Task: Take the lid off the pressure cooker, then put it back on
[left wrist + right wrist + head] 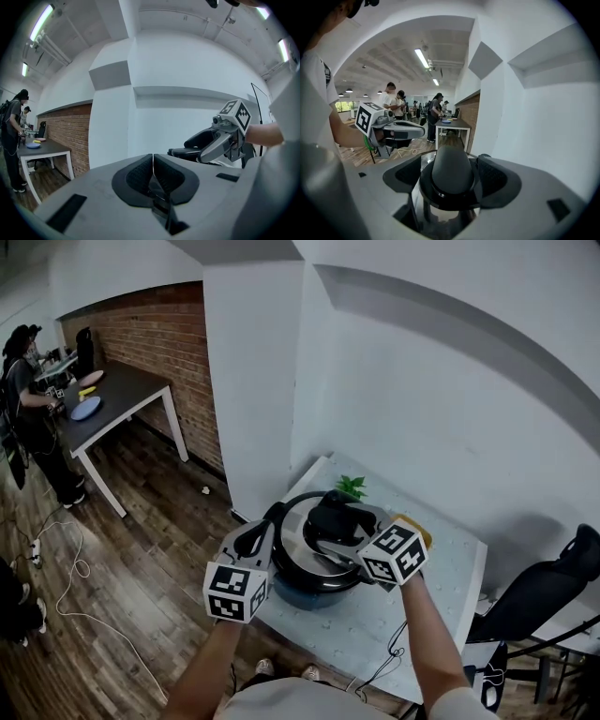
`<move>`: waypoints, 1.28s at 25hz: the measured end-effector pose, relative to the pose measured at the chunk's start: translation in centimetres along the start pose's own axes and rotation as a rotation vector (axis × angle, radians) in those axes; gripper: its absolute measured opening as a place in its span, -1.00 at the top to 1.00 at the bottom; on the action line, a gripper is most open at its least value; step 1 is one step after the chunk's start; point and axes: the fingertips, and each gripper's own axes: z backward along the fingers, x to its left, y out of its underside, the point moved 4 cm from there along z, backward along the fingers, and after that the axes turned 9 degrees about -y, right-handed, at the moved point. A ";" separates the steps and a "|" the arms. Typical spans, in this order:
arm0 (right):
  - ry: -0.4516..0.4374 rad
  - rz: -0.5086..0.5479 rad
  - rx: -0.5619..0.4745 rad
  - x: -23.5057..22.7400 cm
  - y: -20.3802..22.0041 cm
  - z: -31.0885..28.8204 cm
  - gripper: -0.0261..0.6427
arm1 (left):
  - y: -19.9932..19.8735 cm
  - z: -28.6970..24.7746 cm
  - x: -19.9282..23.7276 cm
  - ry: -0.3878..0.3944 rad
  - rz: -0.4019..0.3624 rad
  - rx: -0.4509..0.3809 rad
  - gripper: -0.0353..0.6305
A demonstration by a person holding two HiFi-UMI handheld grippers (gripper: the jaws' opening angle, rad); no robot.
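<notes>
The pressure cooker [309, 592] stands on a white table [441, 601]. Its steel lid [298, 557] lies over the dark pot body, slightly tilted. My right gripper [336, 521] is shut on the lid's black knob handle [450, 174], one jaw on each side of it. My left gripper [265, 529] sits at the cooker's left rim. Its pads [140, 177] meet, with a thin dark piece that looks like the cooker's side handle [163, 208] pinched between them. The right gripper [224, 140] shows in the left gripper view, and the left gripper [396, 131] shows in the right gripper view.
A small green plant [352, 487] and a yellow object [419, 527] sit behind the cooker. A white pillar rises just beyond the table. A black chair [553, 587] stands at the right. A dark table [117, 395] with people is far left. Cables [66, 587] lie on the wood floor.
</notes>
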 end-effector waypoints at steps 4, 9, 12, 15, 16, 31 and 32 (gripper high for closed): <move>-0.053 0.000 0.073 -0.3 -0.7 -1.7 -0.18 | 0.1 0.0 0.5 -0.001 0.006 -0.002 0.84; -0.082 -0.012 0.155 -0.6 -0.6 -3.2 -0.10 | 0.6 0.2 1.3 0.002 0.019 0.006 0.84; -0.071 -0.024 0.172 -1.0 -0.3 -3.5 0.01 | 0.8 0.2 1.6 0.006 0.022 0.008 0.84; -0.060 -0.016 0.176 -0.9 -0.3 -3.6 0.06 | 1.0 0.1 1.8 0.011 0.026 0.011 0.84; -0.054 -0.015 0.175 -0.8 -0.3 -3.6 0.08 | 1.1 0.0 1.9 0.013 0.028 0.013 0.84; 0.069 -0.069 0.164 -0.9 -0.4 -3.6 0.10 | 2.0 -0.8 1.9 0.076 0.033 0.038 0.84; 0.087 -0.080 0.163 -0.9 -0.4 -3.6 0.10 | 2.0 -0.9 2.0 0.074 0.033 0.040 0.84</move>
